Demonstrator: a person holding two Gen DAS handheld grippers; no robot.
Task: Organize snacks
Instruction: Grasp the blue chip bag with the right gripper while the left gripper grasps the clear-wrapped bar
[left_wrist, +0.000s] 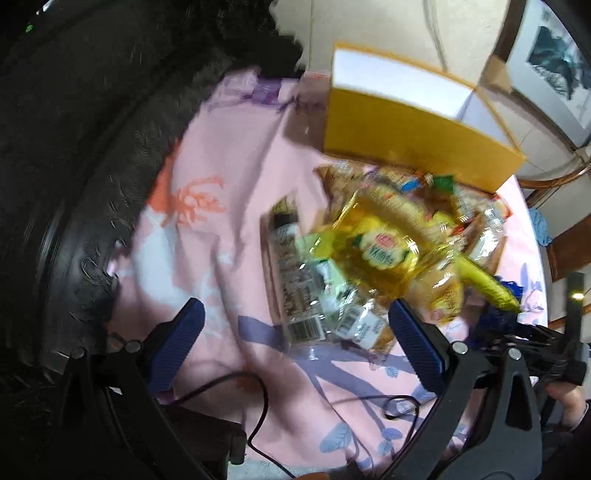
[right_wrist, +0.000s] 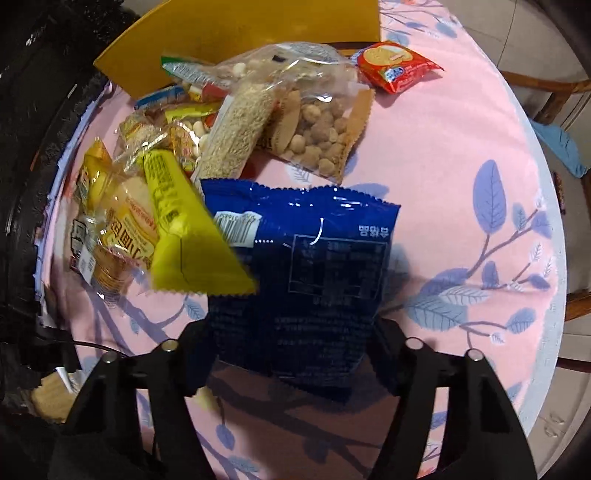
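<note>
A heap of snack packets (left_wrist: 388, 236) lies on the pink tablecloth in front of a yellow box (left_wrist: 413, 136). My left gripper (left_wrist: 295, 332) is open and empty, its blue pads (left_wrist: 417, 347) on either side of the heap's near edge, just above clear packets with barcodes (left_wrist: 306, 325). In the right wrist view my right gripper (right_wrist: 291, 332) is shut on a dark blue snack bag (right_wrist: 306, 280) and holds it above the cloth. A yellow packet (right_wrist: 184, 236) leans against the bag's left side. The heap (right_wrist: 236, 122) and the yellow box (right_wrist: 240, 33) lie beyond it.
A red biscuit packet (right_wrist: 399, 66) lies apart at the far right by the box. A black cable (left_wrist: 258, 406) runs over the cloth near my left gripper. A dark textured surface (left_wrist: 74, 147) borders the table on the left. The round table edge (right_wrist: 554, 295) curves on the right.
</note>
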